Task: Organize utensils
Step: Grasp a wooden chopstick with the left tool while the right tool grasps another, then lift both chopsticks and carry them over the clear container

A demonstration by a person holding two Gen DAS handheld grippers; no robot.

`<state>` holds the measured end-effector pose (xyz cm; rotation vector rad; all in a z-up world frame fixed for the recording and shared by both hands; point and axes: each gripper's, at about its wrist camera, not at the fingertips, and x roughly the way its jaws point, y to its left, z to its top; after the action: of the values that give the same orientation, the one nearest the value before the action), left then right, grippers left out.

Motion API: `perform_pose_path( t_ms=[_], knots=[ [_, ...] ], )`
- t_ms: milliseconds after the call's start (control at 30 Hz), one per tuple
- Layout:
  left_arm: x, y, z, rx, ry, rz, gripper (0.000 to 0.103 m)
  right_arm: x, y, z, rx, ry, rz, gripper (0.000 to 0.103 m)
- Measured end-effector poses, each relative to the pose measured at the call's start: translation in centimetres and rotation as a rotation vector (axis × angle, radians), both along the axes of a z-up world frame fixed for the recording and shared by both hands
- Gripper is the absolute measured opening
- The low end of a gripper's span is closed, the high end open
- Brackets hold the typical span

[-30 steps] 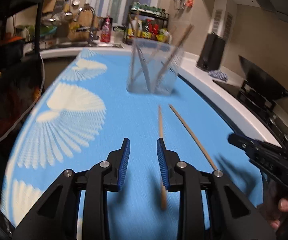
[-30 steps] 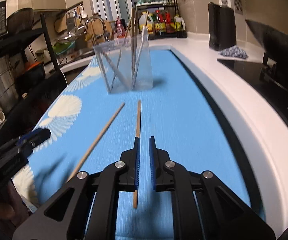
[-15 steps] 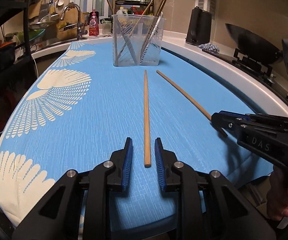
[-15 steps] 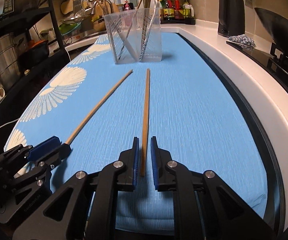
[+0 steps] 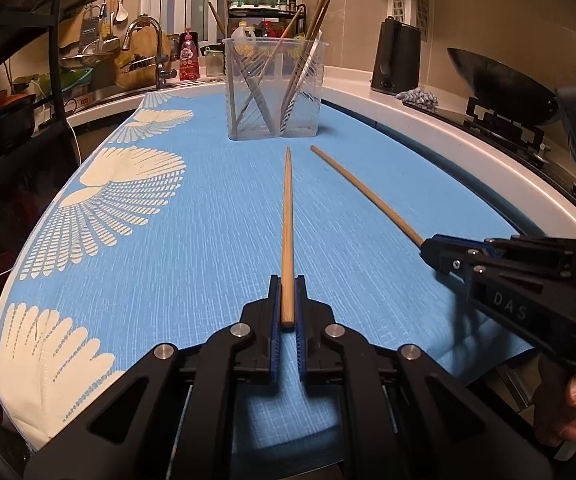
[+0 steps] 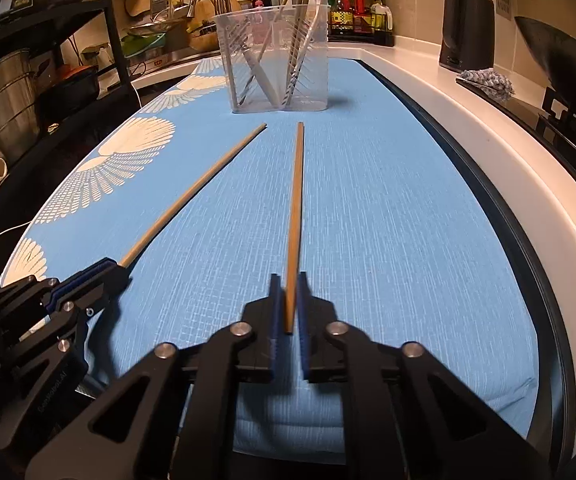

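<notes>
lying on the blue cloth (image 5: 207, 248) that covers the surface, two wooden chopsticks point toward the clear utensil holder (image 5: 273, 92) at the far end. the left gripper (image 5: 287, 312) has just closed its jaws on the near end of the left chopstick (image 5: 287, 220). the right gripper (image 6: 288, 312) likewise pinches the near end of the right chopstick (image 6: 296, 208), jaws narrow.

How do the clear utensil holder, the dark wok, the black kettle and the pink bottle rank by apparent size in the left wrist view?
1. Clear utensil holder
2. Dark wok, nearly alike
3. Black kettle
4. Pink bottle
Their distances from the camera differ, so true sizes stay unsure.
</notes>
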<state>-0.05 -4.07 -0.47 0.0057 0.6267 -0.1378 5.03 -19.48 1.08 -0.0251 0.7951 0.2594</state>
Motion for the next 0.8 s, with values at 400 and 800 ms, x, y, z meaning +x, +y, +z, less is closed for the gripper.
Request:
perform_pose_path(
  t_ms=[400,800],
  knots=[
    [-0.8,0.2,4.2,0.038,-0.126,0.016,0.007,-1.4,-1.2,5.6,0.01,-0.141,-0.019,0.005],
    [0.8,2.5,9.7,0.024,-0.204,0.042,0.007,-0.3,-1.8,12.2,0.011,-0.248,-0.004,0.005]
  ],
)
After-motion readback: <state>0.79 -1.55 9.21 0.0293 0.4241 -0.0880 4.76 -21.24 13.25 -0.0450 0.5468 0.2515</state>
